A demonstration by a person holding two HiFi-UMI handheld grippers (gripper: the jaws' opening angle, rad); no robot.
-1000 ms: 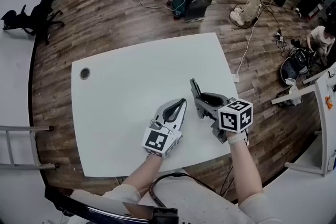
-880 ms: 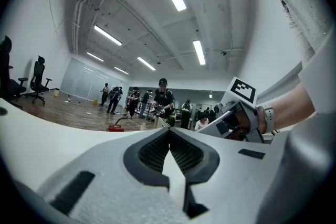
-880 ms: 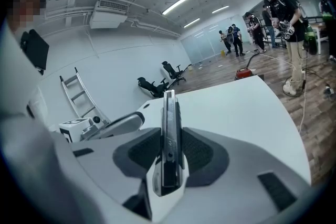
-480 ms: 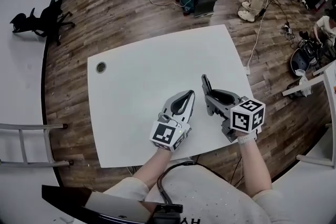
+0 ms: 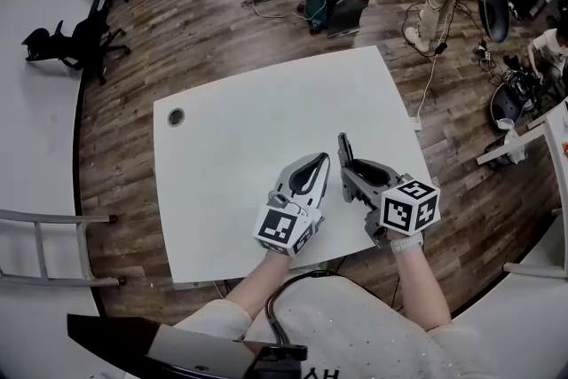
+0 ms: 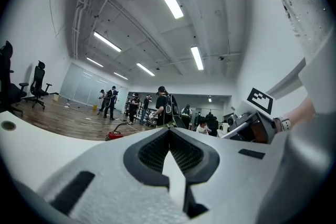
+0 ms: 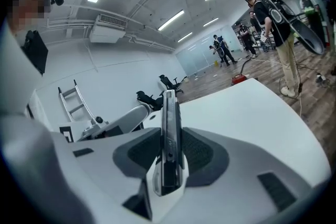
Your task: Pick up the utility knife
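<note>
Right gripper (image 5: 352, 176): jaws part-way closed and clamped on the utility knife (image 7: 169, 113). Knife gripped edge-on, projecting past the fingertips, held over the white table (image 5: 231, 138). Left gripper (image 5: 310, 168): jaws together, nothing between them, just beside the right gripper near the table's front edge.

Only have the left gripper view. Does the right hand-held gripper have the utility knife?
Observer: Yes. In the right gripper view the right hand-held gripper is shut on the utility knife, edge-on between its jaws.
Operator: How much sticks out?
Observer: Head view: its far end pokes past the jaw tips, over the white table.
Operator: Left one near it?
Observer: The left hand-held gripper sits beside it, not touching the knife.
</note>
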